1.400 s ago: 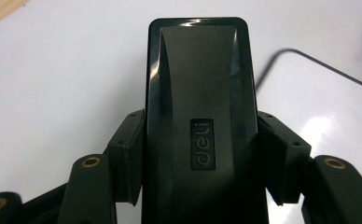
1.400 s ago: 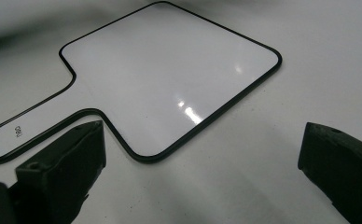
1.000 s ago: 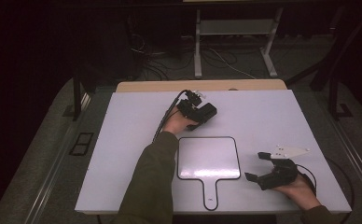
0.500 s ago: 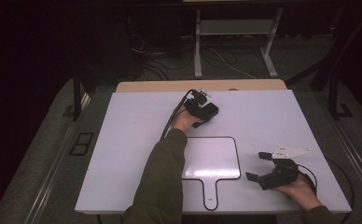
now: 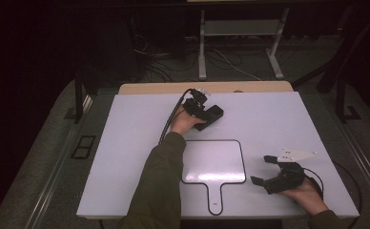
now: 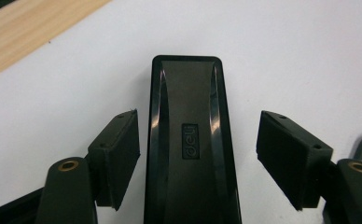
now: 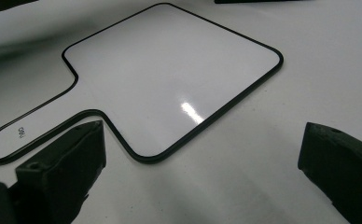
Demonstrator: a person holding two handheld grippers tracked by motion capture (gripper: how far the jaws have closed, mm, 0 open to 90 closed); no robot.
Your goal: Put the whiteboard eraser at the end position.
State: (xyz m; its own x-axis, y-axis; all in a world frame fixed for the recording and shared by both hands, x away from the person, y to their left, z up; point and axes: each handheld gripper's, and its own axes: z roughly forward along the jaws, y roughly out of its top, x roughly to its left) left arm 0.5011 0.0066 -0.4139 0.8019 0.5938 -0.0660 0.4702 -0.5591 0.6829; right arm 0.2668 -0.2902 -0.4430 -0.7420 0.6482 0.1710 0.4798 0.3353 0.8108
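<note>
A white surface (image 5: 126, 143) carries a small handled whiteboard (image 5: 213, 162) with a black rim; seen from above, a sleeved arm reaches past the board's far left corner, where the left tool (image 5: 211, 114) meets a black block; the left tool's own camera shows this is a black eraser (image 6: 188, 140) marked "deli", lying between the spread jaws, which flank it without gripping; the right tool (image 5: 264, 169) sits just right of the board, released, jaws wide apart; its camera shows the board's (image 7: 170, 79) glossy face and handle.
</note>
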